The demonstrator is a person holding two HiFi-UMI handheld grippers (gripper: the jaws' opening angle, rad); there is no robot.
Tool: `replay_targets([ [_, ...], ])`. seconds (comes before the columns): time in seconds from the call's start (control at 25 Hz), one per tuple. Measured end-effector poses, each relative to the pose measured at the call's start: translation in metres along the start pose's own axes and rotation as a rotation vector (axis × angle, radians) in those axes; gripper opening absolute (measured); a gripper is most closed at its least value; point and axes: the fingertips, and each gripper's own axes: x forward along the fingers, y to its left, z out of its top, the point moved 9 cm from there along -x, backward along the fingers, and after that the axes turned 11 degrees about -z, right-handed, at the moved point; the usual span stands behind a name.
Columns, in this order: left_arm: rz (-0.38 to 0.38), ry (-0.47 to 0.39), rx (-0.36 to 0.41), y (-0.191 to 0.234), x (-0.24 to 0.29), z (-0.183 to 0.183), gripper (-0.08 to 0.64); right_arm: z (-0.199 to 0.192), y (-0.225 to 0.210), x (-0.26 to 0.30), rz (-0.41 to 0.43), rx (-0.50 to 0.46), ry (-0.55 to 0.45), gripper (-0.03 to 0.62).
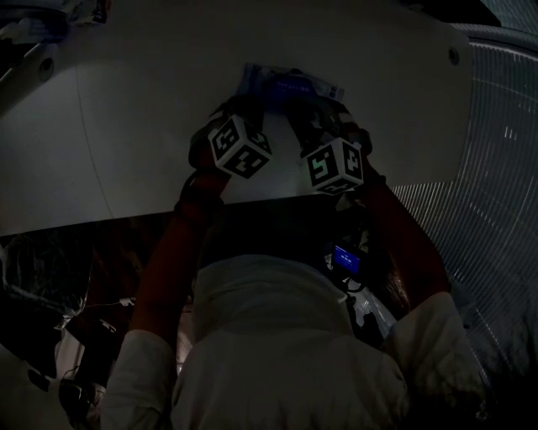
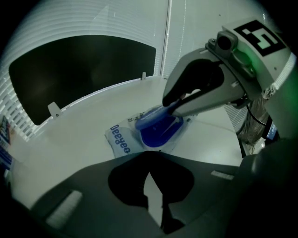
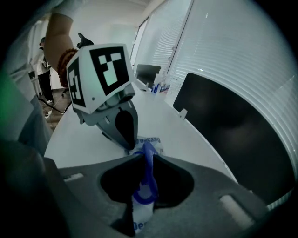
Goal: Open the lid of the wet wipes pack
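Note:
The wet wipes pack (image 1: 290,84) lies on the white table (image 1: 143,126), white film with blue print (image 2: 122,139). Its blue lid (image 2: 153,118) is lifted off the blue oval frame (image 2: 160,134). My right gripper (image 2: 170,108) reaches in from the right and is shut on the lid's edge; in its own view the lid (image 3: 149,167) stands upright between the jaws of my right gripper (image 3: 146,155). My left gripper (image 2: 150,158) is shut at the pack's near edge, its tip resting on the pack (image 3: 150,140). The head view is dark, with both marker cubes just below the pack.
A dark screen (image 2: 79,69) stands along the table's far edge in front of window blinds (image 3: 223,56). Bottles and small items (image 3: 160,86) sit at the table's far end. A person (image 3: 44,79) stands beyond the table. More items (image 1: 50,17) lie at the upper left.

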Motion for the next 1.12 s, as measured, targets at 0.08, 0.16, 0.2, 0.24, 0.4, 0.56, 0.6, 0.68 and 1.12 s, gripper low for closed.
replay_targets([
  [0.08,-0.005,-0.002,-0.01,0.0,0.0,0.0,0.002,0.007,-0.011,-0.002,-0.024,0.011,-0.013,0.055],
  [0.16,-0.017,-0.003,-0.026,0.001,-0.001,0.001,0.002,0.012,-0.024,-0.002,-0.054,0.029,-0.025,0.057],
  [0.2,-0.024,-0.002,-0.031,0.002,-0.001,0.001,0.002,0.016,-0.031,-0.001,-0.074,0.038,-0.03,0.057],
  [0.24,-0.028,-0.001,-0.035,0.003,-0.001,0.002,0.002,0.019,-0.039,0.0,-0.092,0.043,-0.032,0.057],
  [0.4,-0.032,0.001,-0.035,0.002,-0.001,0.001,0.002,0.016,-0.058,0.015,-0.126,0.023,-0.019,0.057],
  [0.56,-0.036,-0.002,-0.043,0.002,-0.002,0.001,0.002,0.011,-0.068,0.032,-0.143,-0.014,0.003,0.057],
  [0.6,-0.036,-0.003,-0.045,0.003,-0.002,0.001,0.003,0.01,-0.069,0.036,-0.148,-0.024,0.007,0.057],
  [0.68,-0.037,-0.003,-0.047,0.003,-0.002,0.001,0.002,0.007,-0.073,0.044,-0.159,-0.041,0.017,0.057],
  [1.12,-0.043,-0.011,-0.063,0.004,-0.002,0.001,0.003,-0.013,-0.074,0.078,-0.13,-0.095,0.078,0.057],
])
